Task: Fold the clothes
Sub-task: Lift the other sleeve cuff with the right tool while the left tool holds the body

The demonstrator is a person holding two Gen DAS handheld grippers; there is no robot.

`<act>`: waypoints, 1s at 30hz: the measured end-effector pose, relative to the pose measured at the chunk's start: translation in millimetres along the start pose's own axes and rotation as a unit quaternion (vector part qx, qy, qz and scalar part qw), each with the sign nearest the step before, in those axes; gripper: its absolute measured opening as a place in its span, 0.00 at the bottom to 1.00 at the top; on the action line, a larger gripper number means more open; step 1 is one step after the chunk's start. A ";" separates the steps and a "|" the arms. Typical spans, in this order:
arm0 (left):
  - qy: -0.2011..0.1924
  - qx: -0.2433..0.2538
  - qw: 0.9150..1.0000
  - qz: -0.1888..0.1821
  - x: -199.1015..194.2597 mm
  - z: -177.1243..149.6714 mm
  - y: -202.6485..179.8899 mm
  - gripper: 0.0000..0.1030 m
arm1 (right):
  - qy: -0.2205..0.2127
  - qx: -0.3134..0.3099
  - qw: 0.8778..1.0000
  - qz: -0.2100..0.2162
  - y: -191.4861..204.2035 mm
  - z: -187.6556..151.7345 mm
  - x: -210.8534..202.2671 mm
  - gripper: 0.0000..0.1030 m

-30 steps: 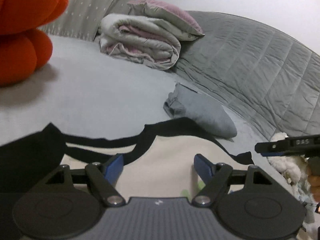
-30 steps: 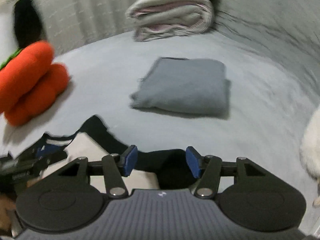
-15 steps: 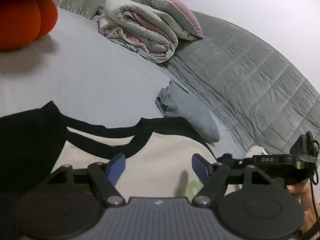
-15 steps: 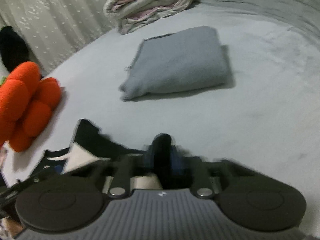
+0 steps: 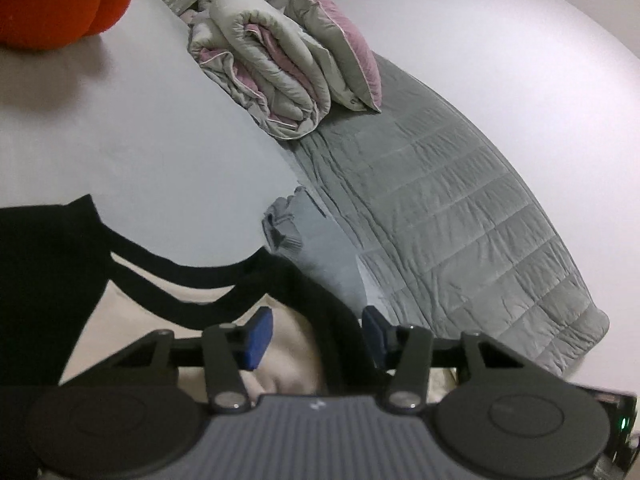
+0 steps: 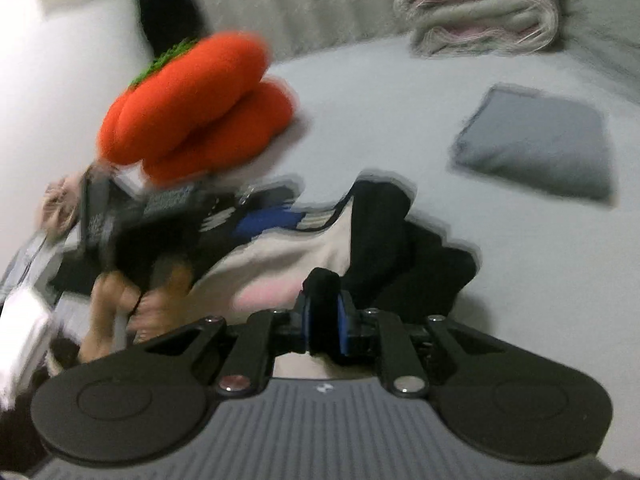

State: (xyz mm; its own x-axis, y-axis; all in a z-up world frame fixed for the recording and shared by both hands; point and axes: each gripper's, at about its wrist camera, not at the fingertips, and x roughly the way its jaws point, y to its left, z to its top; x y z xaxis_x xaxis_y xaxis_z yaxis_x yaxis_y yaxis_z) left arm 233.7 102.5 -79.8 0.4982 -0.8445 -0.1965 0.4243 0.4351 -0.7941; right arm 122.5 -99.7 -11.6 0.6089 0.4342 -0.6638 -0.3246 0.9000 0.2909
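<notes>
**Black sleeve pinched on the right, shoulder seam between the left jaws**

The cream-and-black shirt lies flat across the lower frame of both views. The right gripper is clenched on a bunched fold of its black sleeve, which trails toward the upper right. The left gripper is closing, a black shoulder band between its blue pads, not yet pinched. Around it spreads a pale grey bedsheet. Beyond lie 1 folded grey garment, a rolled quilt and an orange plush.
</notes>
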 end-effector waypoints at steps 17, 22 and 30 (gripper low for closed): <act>0.063 0.052 0.991 0.109 29.3 -9.9 2.5 0.36 | 0.000 -0.074 0.997 0.015 23.1 3.6 -1.7 0.44; 0.063 0.053 0.991 0.108 28.0 -11.1 4.4 0.36 | -0.041 -0.069 0.996 -0.024 9.2 30.7 -13.6 0.45; 0.062 0.059 0.991 0.105 27.2 -12.1 6.0 0.36 | -0.011 -0.006 0.998 -0.061 -28.8 66.4 33.3 0.51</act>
State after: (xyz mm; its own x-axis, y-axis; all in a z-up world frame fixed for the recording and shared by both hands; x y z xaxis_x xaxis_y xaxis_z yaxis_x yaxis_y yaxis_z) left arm 240.6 78.4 -96.8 0.4919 -0.7598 -0.4251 0.4099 0.6329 -0.6568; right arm 200.2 -108.6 3.6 0.6605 0.3225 -0.6780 -0.2557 0.9457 0.2007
